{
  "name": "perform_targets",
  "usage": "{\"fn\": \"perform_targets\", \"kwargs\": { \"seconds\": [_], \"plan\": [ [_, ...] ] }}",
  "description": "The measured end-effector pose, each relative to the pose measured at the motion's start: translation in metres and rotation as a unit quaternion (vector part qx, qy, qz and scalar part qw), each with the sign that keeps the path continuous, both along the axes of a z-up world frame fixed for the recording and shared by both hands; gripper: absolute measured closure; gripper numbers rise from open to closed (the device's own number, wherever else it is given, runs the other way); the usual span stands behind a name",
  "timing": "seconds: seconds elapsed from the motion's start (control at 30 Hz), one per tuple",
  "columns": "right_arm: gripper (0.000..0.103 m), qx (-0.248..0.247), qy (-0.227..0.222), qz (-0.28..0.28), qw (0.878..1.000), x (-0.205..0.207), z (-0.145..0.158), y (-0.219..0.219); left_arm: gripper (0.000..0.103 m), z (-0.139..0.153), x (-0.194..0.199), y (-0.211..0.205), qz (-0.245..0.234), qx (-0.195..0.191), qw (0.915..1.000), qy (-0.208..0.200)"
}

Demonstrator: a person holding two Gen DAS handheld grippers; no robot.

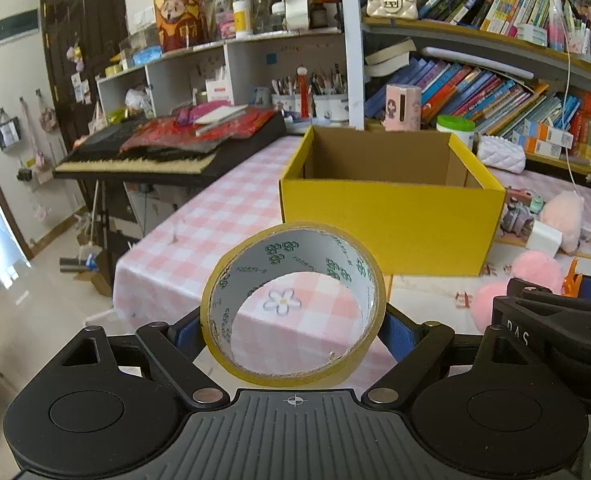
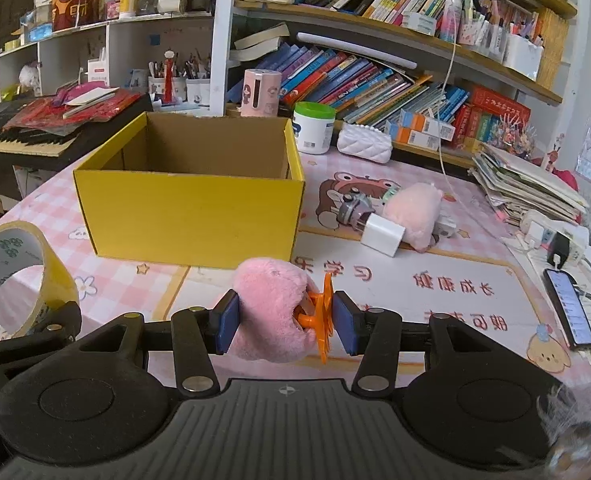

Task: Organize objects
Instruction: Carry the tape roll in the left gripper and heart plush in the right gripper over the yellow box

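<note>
My left gripper point(image 1: 293, 330) is shut on a roll of yellow tape point(image 1: 295, 240), its blue pads pressing both sides of the ring, held above the pink checked tablecloth point(image 1: 199, 224). An open yellow cardboard box point(image 1: 391, 208) stands just beyond it, and I see nothing inside. My right gripper point(image 2: 285, 320) is shut on a pink plush hair clip point(image 2: 269, 304) with an orange plastic claw point(image 2: 323, 312). The same box point(image 2: 191, 216) stands ahead and left of it. The tape roll point(image 2: 15, 268) shows at the left edge of the right wrist view.
A white charger block point(image 2: 383, 236), a pink plush toy point(image 2: 415, 212) and a small grey toy point(image 2: 353, 210) lie right of the box. A phone point(image 2: 569, 308), a paper stack point(image 2: 527, 188), a white tub point(image 2: 313, 128), a keyboard point(image 1: 167, 152) and bookshelves point(image 1: 495, 92) surround the table.
</note>
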State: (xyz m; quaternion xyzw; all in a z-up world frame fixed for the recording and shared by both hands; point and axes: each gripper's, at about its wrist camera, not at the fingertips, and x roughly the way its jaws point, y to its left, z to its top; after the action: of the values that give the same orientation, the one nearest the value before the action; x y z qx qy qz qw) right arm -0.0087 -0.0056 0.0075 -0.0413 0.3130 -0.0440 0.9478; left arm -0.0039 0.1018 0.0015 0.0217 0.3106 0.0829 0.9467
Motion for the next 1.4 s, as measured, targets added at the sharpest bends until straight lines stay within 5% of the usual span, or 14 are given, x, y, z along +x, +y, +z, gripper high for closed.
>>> {"fn": "perform_targets", "kwargs": {
  "seconds": [0.27, 0.6, 1.07, 1.4],
  "plan": [
    [0.056, 0.017, -0.025, 0.017, 0.999, 0.039, 0.012, -0.005, 0.015, 0.013, 0.035, -0.001, 0.003, 0.004, 0.9997, -0.026],
    [0.056, 0.008, -0.120, 0.047, 0.992, 0.112, 0.044, -0.014, 0.015, 0.035, 0.103, -0.008, -0.003, -0.010, 0.9975, -0.070],
    [0.055, -0.025, -0.048, 0.128, 0.990, 0.205, -0.001, -0.024, 0.015, 0.012, 0.172, -0.023, 0.023, 0.005, 0.9996, -0.016],
    [0.053, -0.107, -0.082, 0.224, 0.965, 0.236, -0.020, -0.031, 0.015, -0.009, 0.202, -0.038, 0.023, 0.022, 0.9991, 0.028]
  ]
}}
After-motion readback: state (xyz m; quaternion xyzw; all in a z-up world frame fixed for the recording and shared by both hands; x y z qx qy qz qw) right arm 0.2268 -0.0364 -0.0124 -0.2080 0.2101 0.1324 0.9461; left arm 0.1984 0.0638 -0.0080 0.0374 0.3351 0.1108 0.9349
